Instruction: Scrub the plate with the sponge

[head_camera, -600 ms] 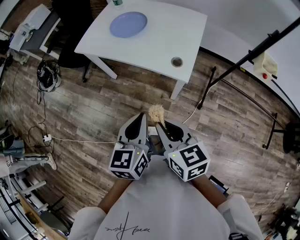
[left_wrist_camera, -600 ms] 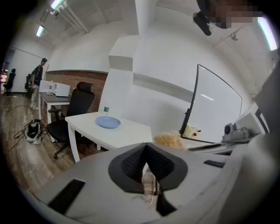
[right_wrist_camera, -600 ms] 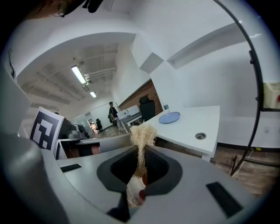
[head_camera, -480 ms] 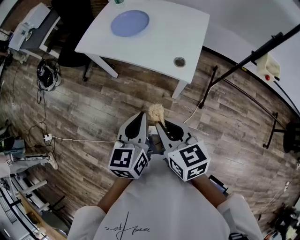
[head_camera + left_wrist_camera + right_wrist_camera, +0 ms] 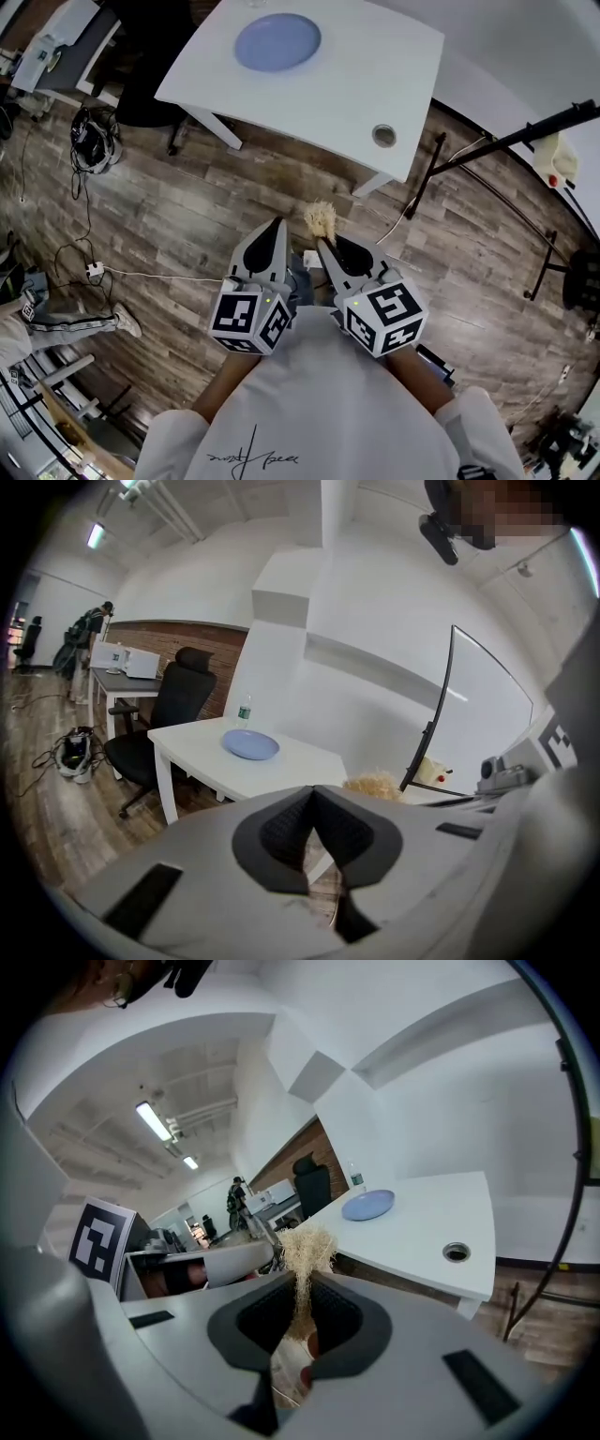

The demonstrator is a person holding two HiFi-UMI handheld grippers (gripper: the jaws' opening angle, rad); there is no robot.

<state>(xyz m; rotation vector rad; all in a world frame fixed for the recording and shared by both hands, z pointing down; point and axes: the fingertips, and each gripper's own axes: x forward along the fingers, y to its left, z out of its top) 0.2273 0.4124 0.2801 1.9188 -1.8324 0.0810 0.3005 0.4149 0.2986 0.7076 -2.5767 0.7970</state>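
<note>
A blue plate [image 5: 277, 42] lies on the white table [image 5: 375, 75], far ahead of both grippers; it also shows as the plate [image 5: 250, 745] and the plate [image 5: 367, 1205] in the gripper views. My right gripper [image 5: 322, 241] is shut on a straw-coloured fibrous sponge [image 5: 320, 220], whose tuft [image 5: 305, 1251] sticks out past the jaws. My left gripper [image 5: 275, 229] is shut with nothing between its jaws, held beside the right one over the wooden floor. From the left gripper view the sponge [image 5: 373, 785] peeks over the gripper's edge.
The table has a round cable hole [image 5: 383, 135] near its right corner. A black office chair [image 5: 169, 710] and a bottle [image 5: 244, 711] stand by the table's far side. A black stand [image 5: 487, 150] rises at the right. Cables [image 5: 94, 141] lie on the floor at left.
The table and plate have shifted right and down in the head view. Both grippers stay side by side; the sponge stays in the right one.
</note>
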